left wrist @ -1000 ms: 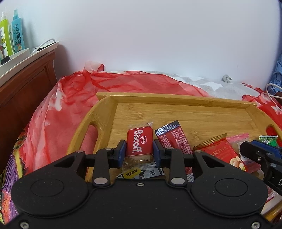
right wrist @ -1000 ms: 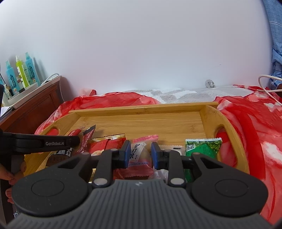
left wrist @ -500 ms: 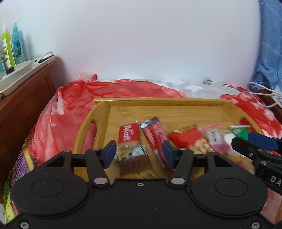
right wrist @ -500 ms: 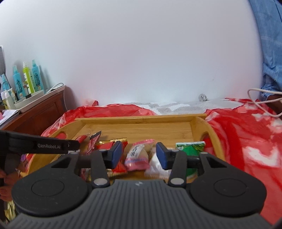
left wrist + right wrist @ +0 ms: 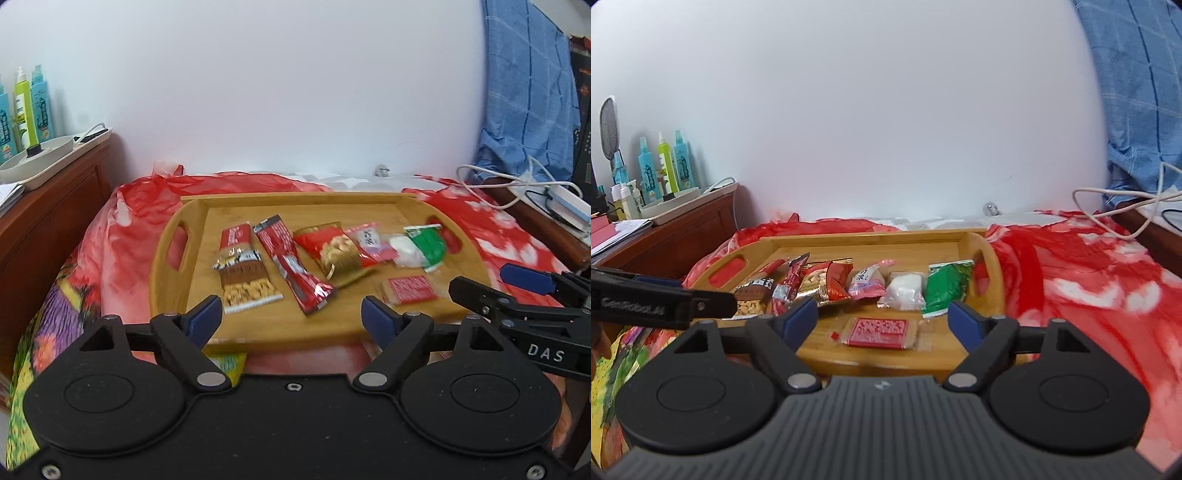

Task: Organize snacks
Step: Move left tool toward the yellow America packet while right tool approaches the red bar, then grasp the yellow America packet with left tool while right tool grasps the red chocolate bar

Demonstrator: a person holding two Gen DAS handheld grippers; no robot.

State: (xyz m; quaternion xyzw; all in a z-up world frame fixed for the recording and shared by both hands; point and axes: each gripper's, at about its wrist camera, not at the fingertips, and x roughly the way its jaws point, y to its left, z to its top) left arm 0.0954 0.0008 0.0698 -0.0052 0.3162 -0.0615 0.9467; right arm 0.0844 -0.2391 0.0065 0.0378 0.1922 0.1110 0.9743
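bamboo tray (image 5: 168, 236) sitting mid-frame on red bedspread (image 5: 122, 236) | snack packets (image 5: 314, 254) lying in a row inside | left gripper (image 5: 291, 319) jaws just opening, holding nothing | right gripper (image 5: 882, 321) likewise, hovering near tray's front edge

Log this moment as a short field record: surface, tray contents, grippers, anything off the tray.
surface: wooden tray on a red bedspread
row, left to right: Biscoff pack, red stick, nut bag, pink pack, white pack, green pack
nearer: red wafer, alone
left gripper: open, jaws just opening, empty
right gripper: open, jaws just opening, empty
off tray: none seen
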